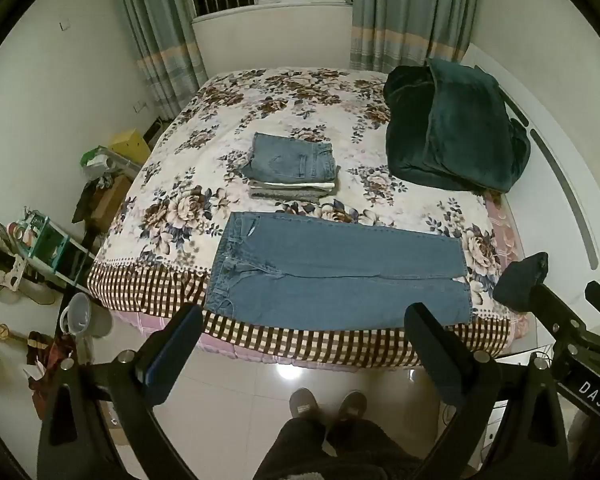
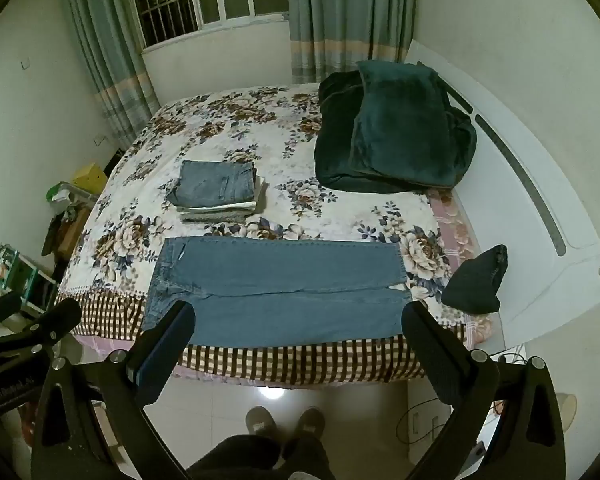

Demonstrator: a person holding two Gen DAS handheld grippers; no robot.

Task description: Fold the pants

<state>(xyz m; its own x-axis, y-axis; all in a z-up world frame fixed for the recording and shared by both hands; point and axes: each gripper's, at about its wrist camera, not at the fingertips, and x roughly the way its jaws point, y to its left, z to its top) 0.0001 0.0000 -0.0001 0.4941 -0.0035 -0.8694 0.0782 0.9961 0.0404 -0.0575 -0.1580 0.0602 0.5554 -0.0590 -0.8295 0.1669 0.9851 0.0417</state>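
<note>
Blue jeans (image 1: pixel 332 276) are lying flat along the bed (image 1: pixel 300 344) edge, ready for folding. Left gripper (image 1: pixel 304 344) and right gripper (image 2: pixel 296 344) are hovering wide apart, empty.

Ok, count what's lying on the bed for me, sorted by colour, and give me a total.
Blue: 2, the flat jeans and the folded jeans topping the stack
Dark green: 1, the blanket
Black: 1, the small cloth at the bed's right edge
Pale or grey: folded layers under the top jeans, too thin to count
Total: 4 countable things
</note>
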